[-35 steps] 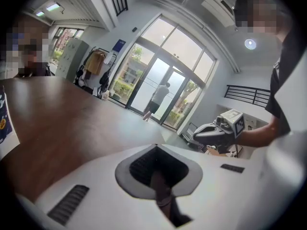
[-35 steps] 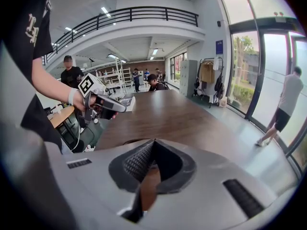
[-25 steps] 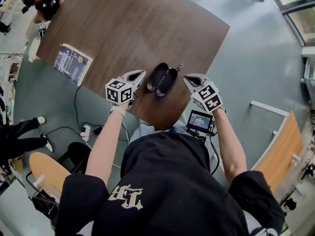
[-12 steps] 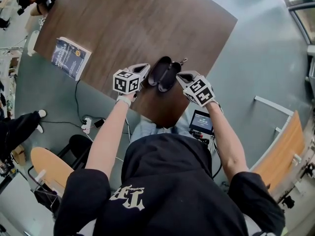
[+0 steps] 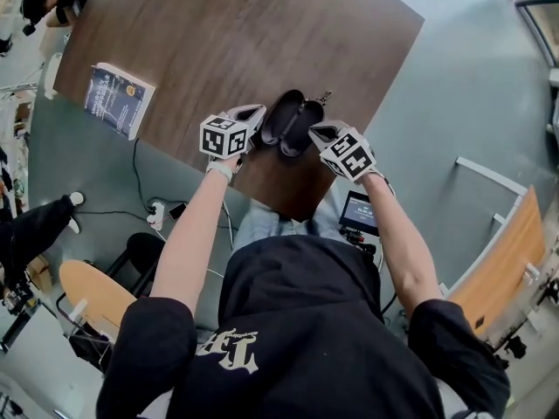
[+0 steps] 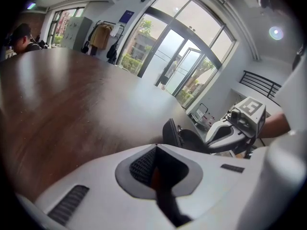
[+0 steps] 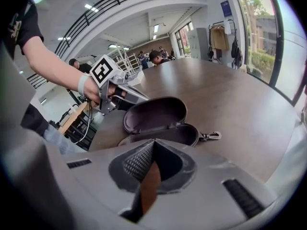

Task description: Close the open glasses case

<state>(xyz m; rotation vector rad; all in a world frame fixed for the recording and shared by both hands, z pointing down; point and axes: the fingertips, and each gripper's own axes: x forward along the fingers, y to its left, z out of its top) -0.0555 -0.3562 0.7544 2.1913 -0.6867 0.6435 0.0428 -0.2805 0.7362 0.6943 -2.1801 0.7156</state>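
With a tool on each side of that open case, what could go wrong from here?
The left tool and right tool both have shut jaws, so they can only push; the dark oval glasses case might skid instead of closing. It also lies near the brown wooden table's front corner, so a lopsided shove could nudge it towards the edge.

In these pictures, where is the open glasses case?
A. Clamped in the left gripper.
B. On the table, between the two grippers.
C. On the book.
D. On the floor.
B: the head view shows the glasses case lying open on the table, with the left gripper on one side and the right gripper on the other.
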